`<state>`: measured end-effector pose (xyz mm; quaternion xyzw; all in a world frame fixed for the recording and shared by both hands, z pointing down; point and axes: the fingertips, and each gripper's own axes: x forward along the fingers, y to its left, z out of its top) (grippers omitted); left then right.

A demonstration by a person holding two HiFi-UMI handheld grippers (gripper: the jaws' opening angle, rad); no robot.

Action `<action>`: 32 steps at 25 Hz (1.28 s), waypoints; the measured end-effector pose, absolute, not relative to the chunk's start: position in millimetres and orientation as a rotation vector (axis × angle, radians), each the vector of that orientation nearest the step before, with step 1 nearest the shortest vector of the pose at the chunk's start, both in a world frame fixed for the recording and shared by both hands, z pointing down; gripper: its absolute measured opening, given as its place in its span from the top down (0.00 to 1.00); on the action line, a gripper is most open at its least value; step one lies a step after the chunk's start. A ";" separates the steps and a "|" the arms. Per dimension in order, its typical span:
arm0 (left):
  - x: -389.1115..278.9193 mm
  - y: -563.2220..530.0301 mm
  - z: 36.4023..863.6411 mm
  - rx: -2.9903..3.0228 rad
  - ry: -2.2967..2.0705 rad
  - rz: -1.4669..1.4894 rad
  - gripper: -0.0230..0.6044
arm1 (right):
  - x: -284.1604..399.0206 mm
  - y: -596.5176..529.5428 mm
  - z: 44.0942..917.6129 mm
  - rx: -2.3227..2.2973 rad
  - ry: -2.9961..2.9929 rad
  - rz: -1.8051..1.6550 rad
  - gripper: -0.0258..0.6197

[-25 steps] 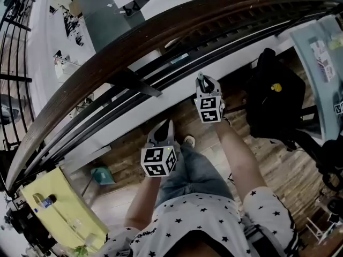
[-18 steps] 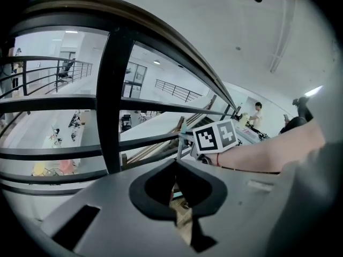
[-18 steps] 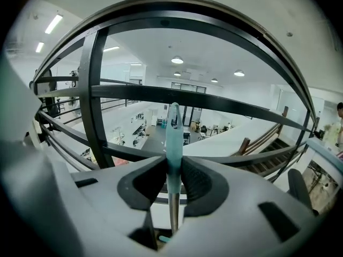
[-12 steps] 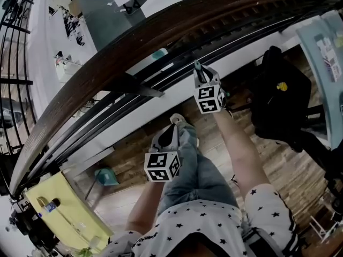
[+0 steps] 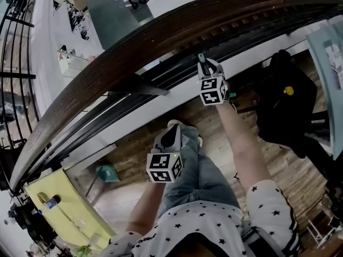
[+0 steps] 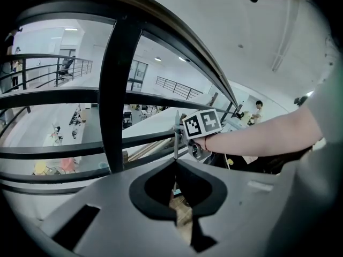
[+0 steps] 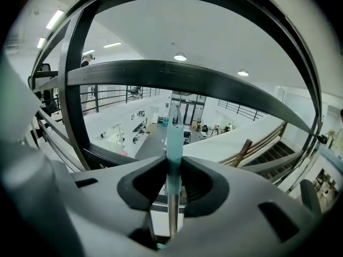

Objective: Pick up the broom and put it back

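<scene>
Two grippers are in view, both held out toward a curved wooden handrail (image 5: 161, 42) with dark rails running beneath it.

Right gripper (image 5: 205, 68): raised close under the handrail. Its fingers are closed on the broom (image 5: 200, 57). The right gripper view confirms the grip: the teal sleeve of the broom (image 7: 173, 138) sits clamped between both pads and runs upright through them, with bare metal shaft showing below. Only the handle is visible; the head of the broom cannot be made out in any view.

Left gripper (image 5: 170, 134): lower and nearer the person's body, over a leg in jeans (image 5: 198, 170). Its fingers are closed together with nothing between them, as the left gripper view shows. The two grippers are well apart and do not touch.

Surroundings: a wood-plank floor (image 5: 278, 159). A bulky black item (image 5: 284, 100) stands to the right of the right arm; its kind cannot be determined. A yellow bench (image 5: 69, 218) at lower left carries a bottle (image 5: 47, 202) lying on its side. A small teal object (image 5: 105, 173) rests on the floor near the bench, too unclear to identify.
</scene>
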<state>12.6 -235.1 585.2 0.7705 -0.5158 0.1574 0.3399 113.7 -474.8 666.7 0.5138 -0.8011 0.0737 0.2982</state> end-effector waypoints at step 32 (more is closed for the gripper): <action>-6.3 -226.3 591.6 1.978 -1.349 0.399 0.95 | 96.3 -501.0 679.7 1.306 -2.068 0.127 0.82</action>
